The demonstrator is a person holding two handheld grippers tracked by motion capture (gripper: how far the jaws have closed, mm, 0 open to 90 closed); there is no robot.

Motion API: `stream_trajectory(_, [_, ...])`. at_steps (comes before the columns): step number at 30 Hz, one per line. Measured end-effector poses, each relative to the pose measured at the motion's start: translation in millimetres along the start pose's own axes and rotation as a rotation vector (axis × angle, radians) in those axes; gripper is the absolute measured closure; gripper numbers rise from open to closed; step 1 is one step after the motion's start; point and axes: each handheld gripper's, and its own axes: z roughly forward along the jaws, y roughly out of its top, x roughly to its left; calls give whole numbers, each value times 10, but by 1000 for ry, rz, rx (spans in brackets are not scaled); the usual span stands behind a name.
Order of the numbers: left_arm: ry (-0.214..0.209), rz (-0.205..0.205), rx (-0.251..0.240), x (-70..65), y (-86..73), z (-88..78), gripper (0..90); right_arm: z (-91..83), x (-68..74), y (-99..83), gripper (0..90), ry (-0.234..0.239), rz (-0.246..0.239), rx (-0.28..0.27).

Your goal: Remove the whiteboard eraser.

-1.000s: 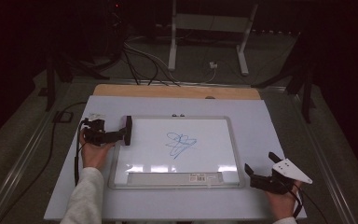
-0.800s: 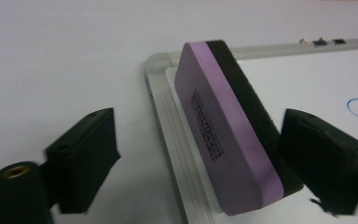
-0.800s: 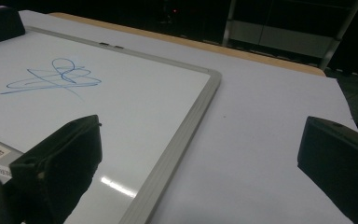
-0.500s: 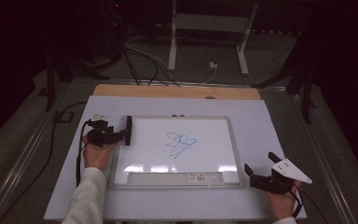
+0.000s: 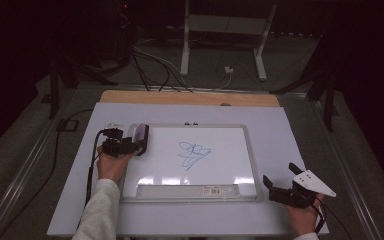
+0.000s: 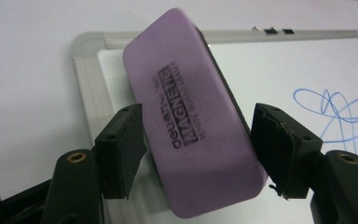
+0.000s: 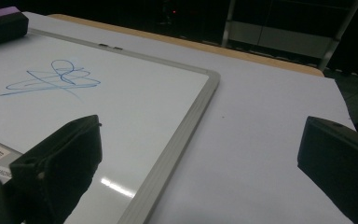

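One purple block eraser point(image 6: 193, 135), printed "MAGNETIC", pinched in left gripper point(image 6: 198, 149) whose jaws just closed, over top-left corner of one grey-framed whiteboard point(image 5: 250, 165). One blue scribble point(image 5: 194, 154). Right gripper point(image 7: 198, 172) spread, empty.

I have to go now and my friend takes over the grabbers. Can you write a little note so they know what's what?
Left gripper: its jaws have just been closing around the purple eraser, which sits between them at the whiteboard's top left corner. The pads look right against its sides.

Right gripper: open, holding nothing, resting on the table off the board's lower right corner.

Blue scribble: in the middle of the board, untouched.

Done: eraser reached and gripped.

Left: probably wipe the scribble away with the eraser.
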Motion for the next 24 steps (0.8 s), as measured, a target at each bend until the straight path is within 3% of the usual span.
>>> stream_trajectory(3, [21,14,34,-2,-25,50,384,0,0,1,2,0,0,-1])
stream_trajectory(10, [39,15,36,5,-34,48,413,1,1,1,2,0,-1,0])
stream_trajectory(24, [48,44,-8,-22,3,-91,417,1,9,2,2,-1,-3,-1])
